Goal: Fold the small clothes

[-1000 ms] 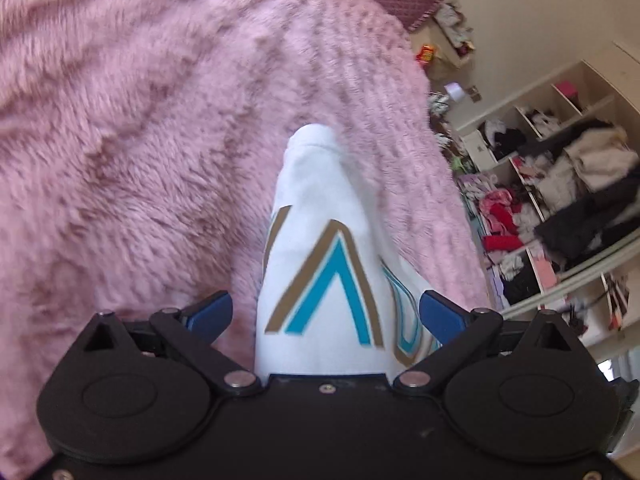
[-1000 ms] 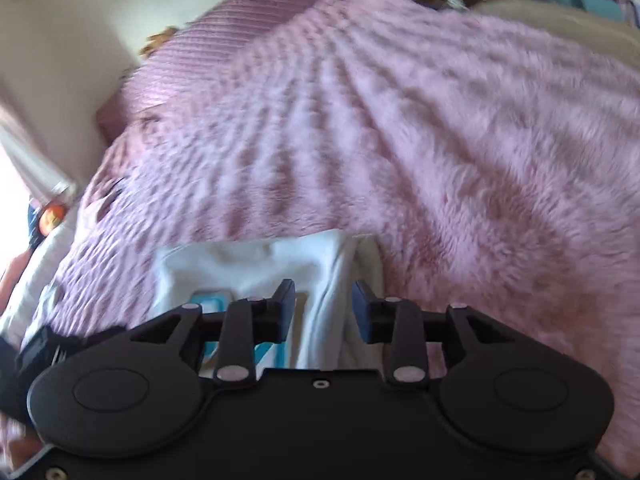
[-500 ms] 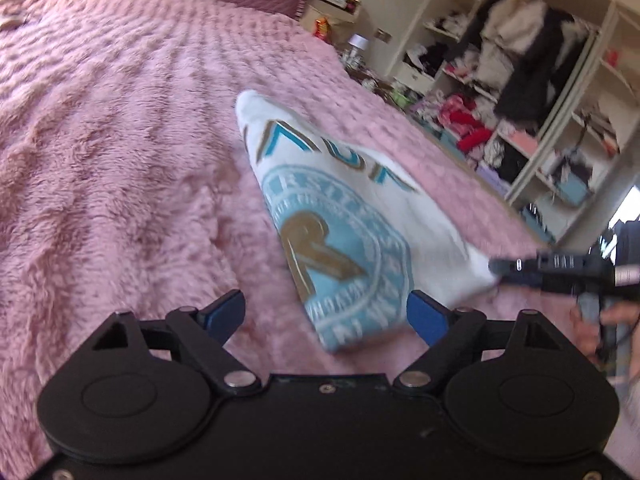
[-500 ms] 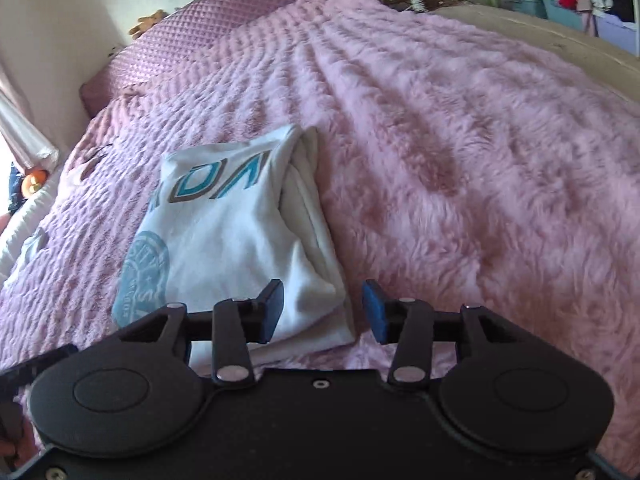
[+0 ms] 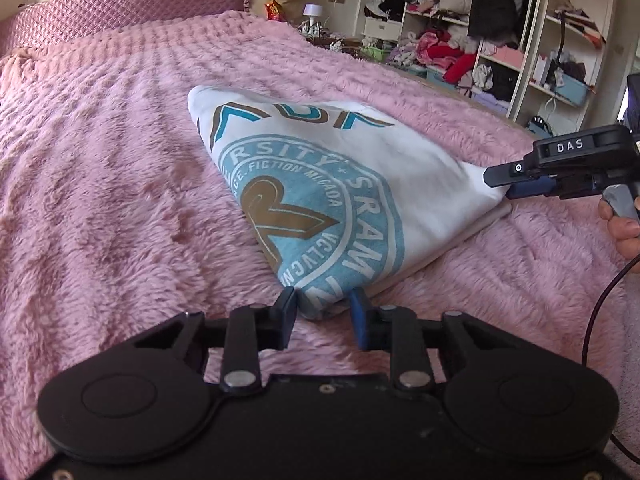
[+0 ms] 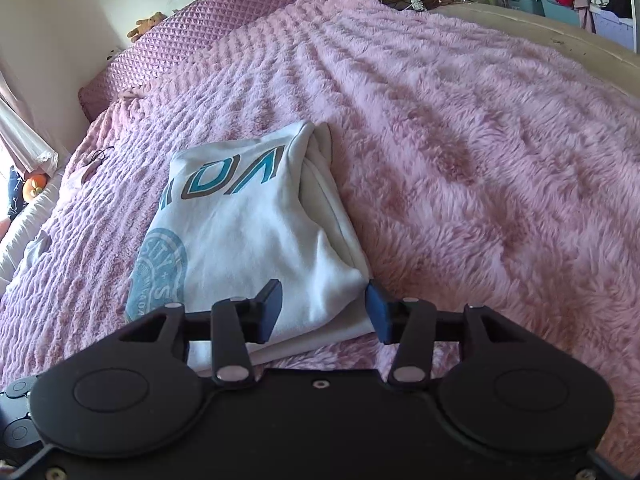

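Observation:
A folded white T-shirt (image 5: 332,184) with a blue round emblem and blue-brown letters lies flat on the pink fluffy blanket (image 5: 120,208). My left gripper (image 5: 323,314) is at the shirt's near corner. Its jaws are closing, the corner lies between the pads, and the cloth is not bunched. My right gripper (image 6: 325,307) sits at another corner of the T-shirt (image 6: 248,236). Its jaws are opening, with the cloth lying loose between the fingers. In the left wrist view the right gripper (image 5: 498,187) reaches that corner from the right, held by a hand (image 5: 620,224).
A purple quilted headboard (image 5: 132,4) runs along the far end of the bed. Beyond the bed's right edge stand a bedside table with a lamp (image 5: 313,12) and open shelves full of clothes (image 5: 460,28). A black cable (image 5: 600,308) hangs by the hand.
The left view has rolled level and drawn back to the shirt's near corner, and its wide jaws have narrowed around it. The right gripper pulled back along the shirt and its jaws widened.

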`<move>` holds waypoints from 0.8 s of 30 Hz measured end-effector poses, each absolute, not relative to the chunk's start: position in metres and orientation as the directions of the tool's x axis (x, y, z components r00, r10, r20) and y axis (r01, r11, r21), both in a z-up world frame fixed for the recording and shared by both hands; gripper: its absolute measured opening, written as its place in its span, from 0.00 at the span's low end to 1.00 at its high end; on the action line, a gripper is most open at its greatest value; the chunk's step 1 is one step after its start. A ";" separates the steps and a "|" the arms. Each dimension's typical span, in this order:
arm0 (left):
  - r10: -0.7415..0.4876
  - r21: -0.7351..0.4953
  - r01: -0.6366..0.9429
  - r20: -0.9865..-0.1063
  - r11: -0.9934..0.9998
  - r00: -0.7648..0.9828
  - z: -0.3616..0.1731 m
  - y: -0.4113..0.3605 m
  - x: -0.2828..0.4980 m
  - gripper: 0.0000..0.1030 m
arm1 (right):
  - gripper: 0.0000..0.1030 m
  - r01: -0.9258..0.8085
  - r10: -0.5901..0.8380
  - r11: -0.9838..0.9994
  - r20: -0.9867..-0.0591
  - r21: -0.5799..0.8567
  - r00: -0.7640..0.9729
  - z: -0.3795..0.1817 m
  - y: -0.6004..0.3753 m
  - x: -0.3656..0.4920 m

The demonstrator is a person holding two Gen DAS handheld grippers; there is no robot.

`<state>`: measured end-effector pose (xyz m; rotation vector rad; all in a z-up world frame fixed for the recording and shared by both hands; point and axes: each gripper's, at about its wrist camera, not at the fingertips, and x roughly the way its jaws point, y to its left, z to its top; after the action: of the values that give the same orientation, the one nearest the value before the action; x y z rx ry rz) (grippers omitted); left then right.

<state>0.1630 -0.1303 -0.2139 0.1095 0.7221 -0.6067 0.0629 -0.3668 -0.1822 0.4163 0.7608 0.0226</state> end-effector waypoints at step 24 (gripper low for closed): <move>-0.451 -0.259 0.386 -0.681 0.885 0.577 -0.228 -0.102 0.177 0.10 | 0.05 0.226 0.164 0.868 -0.685 0.443 0.710 -0.208 -0.382 0.051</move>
<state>0.1772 -0.1019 -0.2278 -0.0852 0.8210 -0.4901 0.0511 -0.3819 -0.2081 0.5332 0.7909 -0.0363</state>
